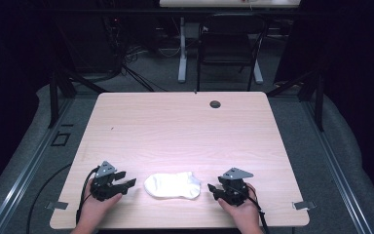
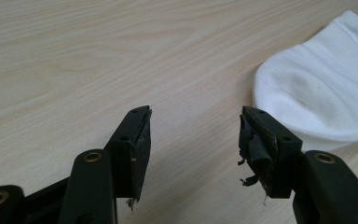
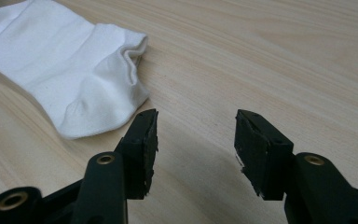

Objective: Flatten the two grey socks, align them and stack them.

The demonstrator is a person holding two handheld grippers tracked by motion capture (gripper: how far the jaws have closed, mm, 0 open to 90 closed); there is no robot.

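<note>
Left gripper (image 1: 126,184) spread, white sock (image 1: 172,185), right gripper (image 1: 213,189) spread, table (image 1: 175,126)

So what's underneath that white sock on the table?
The white sock lies flat on the wooden table, with bare wood showing all around it. Whatever sits directly beneath it is covered by the fabric. The left gripper and right gripper flank it, both open.

Sock (image 1: 172,185): plain white, no pattern; faint grey shading in the folds. Tabletop (image 1: 175,131): pale beige wood with fine, slightly darker grain lines; one dark round hole near the far edge. Left tongs (image 1: 129,179): matt black, brass-coloured rivets, grey plate on top. Right tongs (image 1: 213,190): same black, same brass rivets, same grey plate. Floor (image 1: 24,146): grey.
</note>
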